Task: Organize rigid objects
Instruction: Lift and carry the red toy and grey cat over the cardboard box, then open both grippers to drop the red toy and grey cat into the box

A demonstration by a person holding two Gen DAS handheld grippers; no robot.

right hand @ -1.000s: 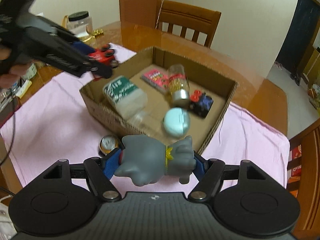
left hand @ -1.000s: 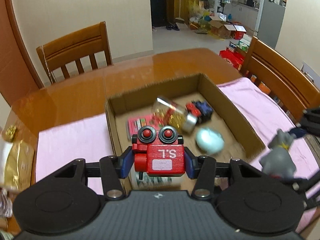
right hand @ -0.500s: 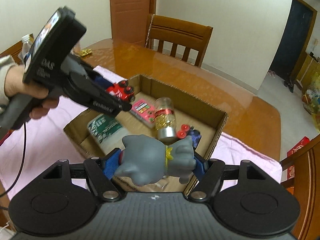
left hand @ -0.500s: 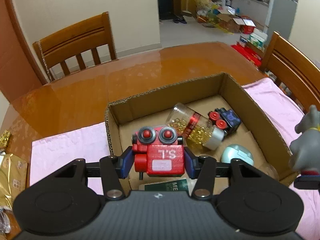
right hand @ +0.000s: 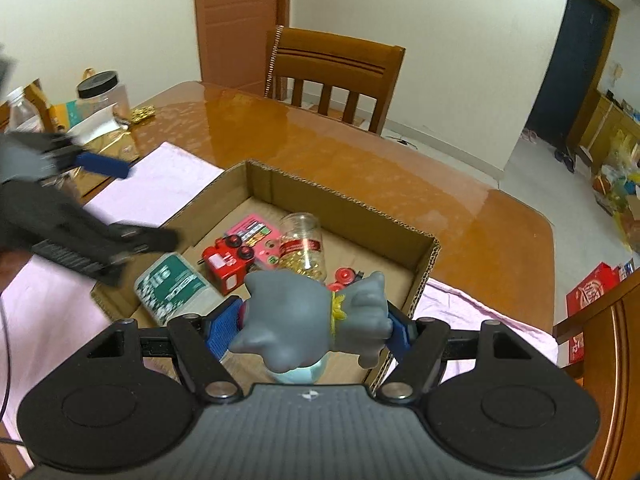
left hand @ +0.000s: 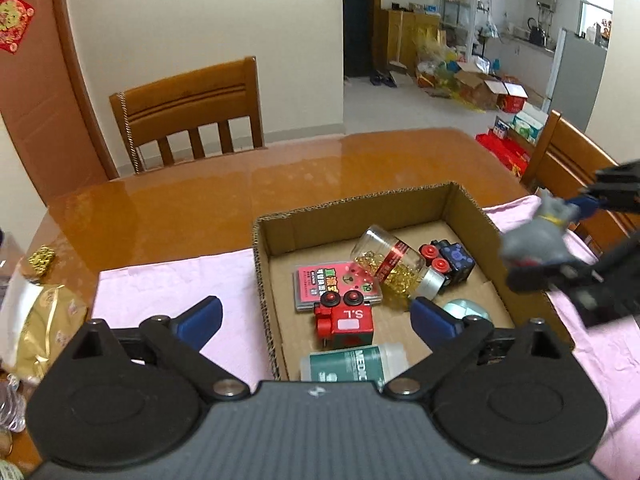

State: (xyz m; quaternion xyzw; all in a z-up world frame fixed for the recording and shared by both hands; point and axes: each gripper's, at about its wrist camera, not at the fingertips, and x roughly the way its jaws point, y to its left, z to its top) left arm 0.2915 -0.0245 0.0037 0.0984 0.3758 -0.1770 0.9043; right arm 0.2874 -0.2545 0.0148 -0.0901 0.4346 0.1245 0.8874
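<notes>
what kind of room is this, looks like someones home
Most likely a home dining area: a glossy wooden dining table with matching wooden chairs, and a doorway opening onto a kitchen with a fridge. Boxes and bags piled on the floor add to the lived-in look.

The left gripper (left hand: 316, 316), jaws just opened wide, hangs over a cardboard box (left hand: 472, 216) where a red toy robot (left hand: 346, 322) rests beside a capsule jar (left hand: 390, 266); the right gripper (left hand: 560, 236) grips a grey figurine (left hand: 536, 236).
</notes>
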